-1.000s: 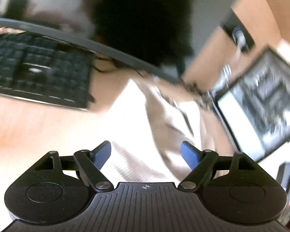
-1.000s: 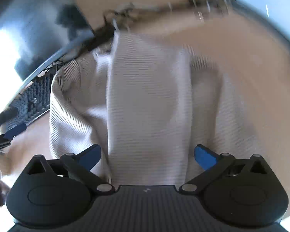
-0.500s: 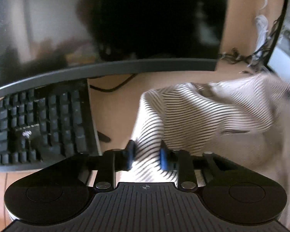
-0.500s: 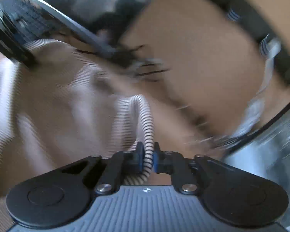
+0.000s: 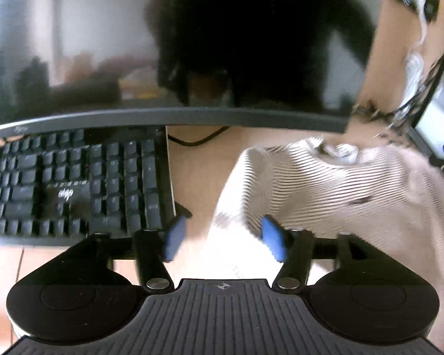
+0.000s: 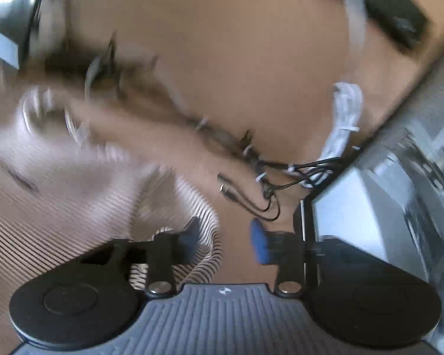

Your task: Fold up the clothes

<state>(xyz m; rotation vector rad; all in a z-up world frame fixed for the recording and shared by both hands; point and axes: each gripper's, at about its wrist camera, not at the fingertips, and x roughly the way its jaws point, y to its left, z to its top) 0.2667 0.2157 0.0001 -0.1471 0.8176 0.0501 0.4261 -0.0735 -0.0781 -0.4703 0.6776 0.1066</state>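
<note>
Both my grippers stand open: left gripper [image 5: 222, 236] over the striped shirt [image 5: 325, 189], right gripper [image 6: 225, 242] beside its edge. Mid-fold, I judge; next needs a regrip on a free edge.

Both tools [image 5: 222, 238] [image 6: 226, 241] have released the striped garment [image 5: 325, 186].

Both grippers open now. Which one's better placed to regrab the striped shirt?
Left, probably. The left gripper has the striped shirt between its fingers; the right gripper mostly straddles bare desk, cloth off its left finger.
</note>
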